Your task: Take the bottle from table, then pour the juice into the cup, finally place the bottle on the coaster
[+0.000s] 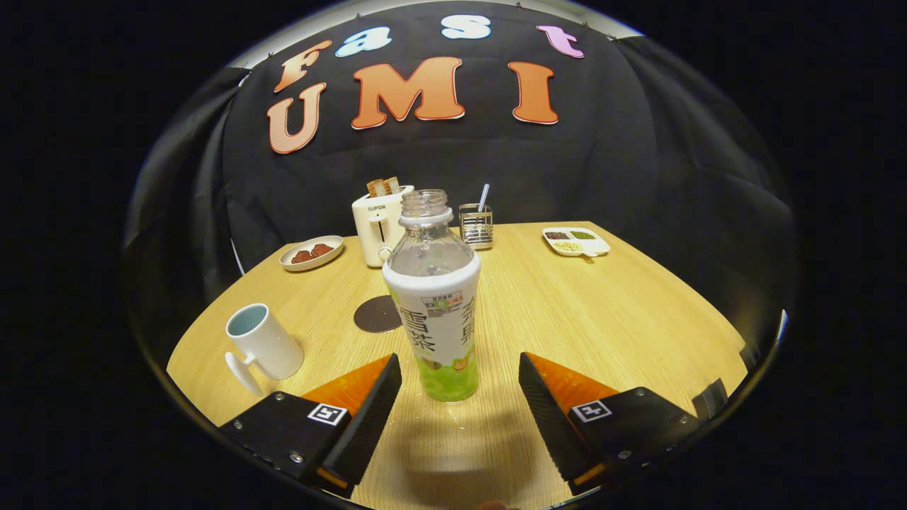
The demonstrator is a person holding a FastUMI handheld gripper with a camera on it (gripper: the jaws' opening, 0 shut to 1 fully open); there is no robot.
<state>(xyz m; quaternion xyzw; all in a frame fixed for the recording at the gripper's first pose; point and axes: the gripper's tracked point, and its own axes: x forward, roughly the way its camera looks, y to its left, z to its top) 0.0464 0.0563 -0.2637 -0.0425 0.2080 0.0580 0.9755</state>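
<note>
Gripper view showed your gripper (460,372) with its fingers spread wide apart, and the bottle (434,297) stood upright between them, a clear gap left on either side so that neither finger touched it. You had the bottle just about level with the fingertips, standing on the table (602,312). Its cap was off, the neck open at the top, and the clear upper part looked nearly empty, though through the label you could hardly judge how much juice sat inside; some greenish liquid showed at the bottom. Left of your left finger stood the cup (263,347), a white mug tilted by the lens, its handle turned toward you and its mouth open. Just behind the bottle and a little to its left lay the coaster (378,314), a dark round disc flat on the wood, partly hidden by the bottle. Farther back you had a toaster (379,225) with two slices sticking out of the top, and beside it on the left a small plate (312,253) holding two brownish pieces. Behind the bottle's neck stood a wire holder (476,224) with a straw in it. Well to the right lay a divided tray (575,241) with small heaps in its compartments.
</note>
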